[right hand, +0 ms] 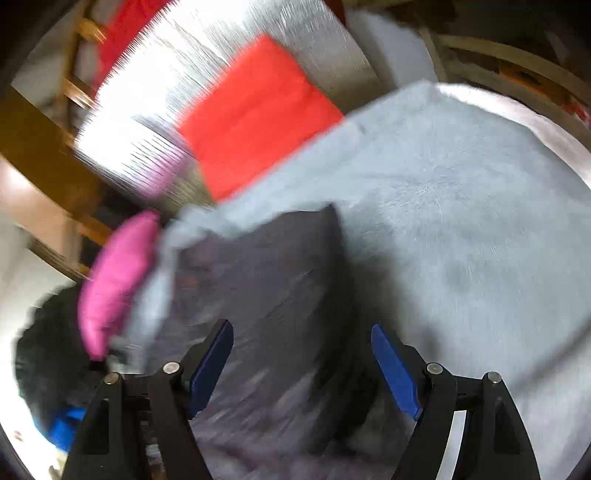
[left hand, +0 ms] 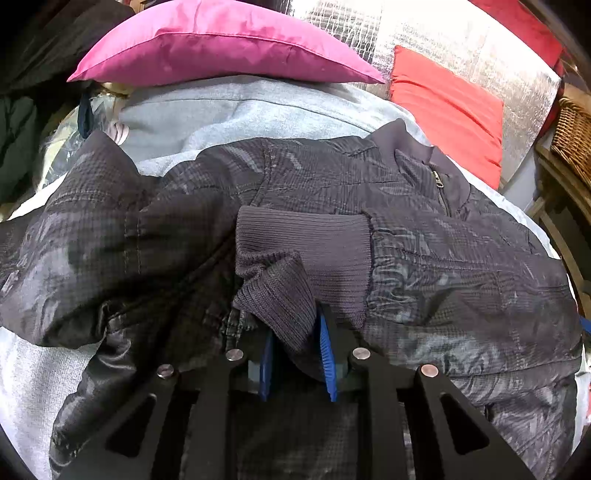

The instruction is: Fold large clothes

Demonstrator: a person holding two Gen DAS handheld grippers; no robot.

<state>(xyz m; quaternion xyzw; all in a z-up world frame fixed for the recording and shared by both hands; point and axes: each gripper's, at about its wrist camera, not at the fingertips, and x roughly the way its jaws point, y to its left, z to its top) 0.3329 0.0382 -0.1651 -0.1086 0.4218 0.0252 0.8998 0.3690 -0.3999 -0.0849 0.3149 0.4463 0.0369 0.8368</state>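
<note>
Left gripper (left hand: 297, 354): black linkage with blue pads, nearest the lens; jaws clamped on the ribbed knit cuff (left hand: 295, 254) of a dark jacket (left hand: 443, 266), fingertips buried in the fabric. Jacket: dark checked shell, spread crumpled across a pale grey blanket (left hand: 229, 110); zipper pull (left hand: 438, 178) visible at the collar, lower hem cut off by the frame. Pink pillow (left hand: 221, 48) behind, red pillow (left hand: 447, 110) to its right against a silvery foil sheet (left hand: 369, 29). Wicker basket (left hand: 574, 136) at the right edge, only partly seen.

Right gripper (right hand: 302, 354): jaws wide apart, nothing pressed between the pads; view heavily motion-blurred. Beneath it a dark jacket portion (right hand: 269, 280) on the blanket; details indistinct. A blue item at the lower left, unidentifiable.
</note>
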